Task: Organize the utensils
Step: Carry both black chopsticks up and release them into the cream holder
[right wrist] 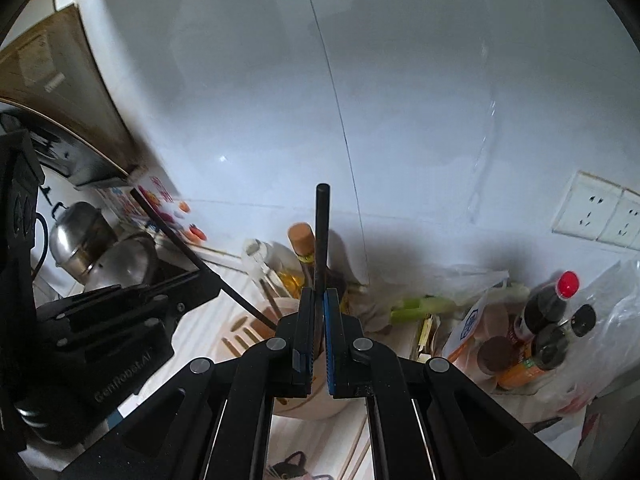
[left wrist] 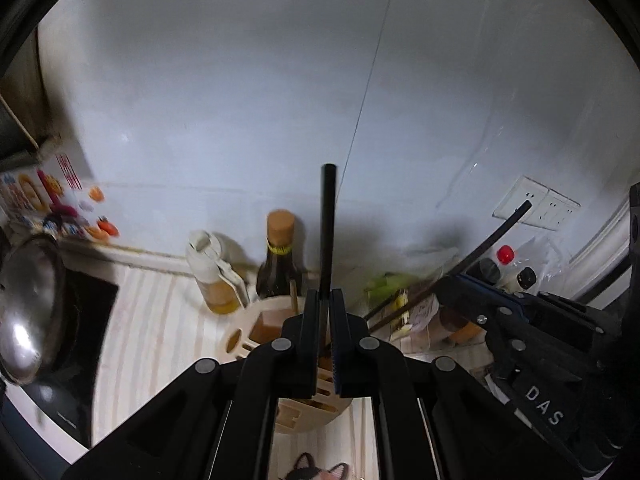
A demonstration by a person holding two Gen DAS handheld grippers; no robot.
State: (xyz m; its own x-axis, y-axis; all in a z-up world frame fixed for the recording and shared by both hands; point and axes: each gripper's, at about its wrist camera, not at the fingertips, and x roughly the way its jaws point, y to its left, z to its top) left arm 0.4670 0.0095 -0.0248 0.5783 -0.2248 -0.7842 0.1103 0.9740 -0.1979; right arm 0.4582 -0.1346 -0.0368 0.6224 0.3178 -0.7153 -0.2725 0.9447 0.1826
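Between each gripper's jaws: slim black chopstick (left wrist: pixel 329 224), upright.

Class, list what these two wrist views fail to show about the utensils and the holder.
- Lower ends of both black sticks: the left gripper hides its stick; the right gripper hides its stick.
- Utensil holder: its near slots lie behind the gripper bodies in both views.
- Stickers by the pot: blurred, left wrist view.
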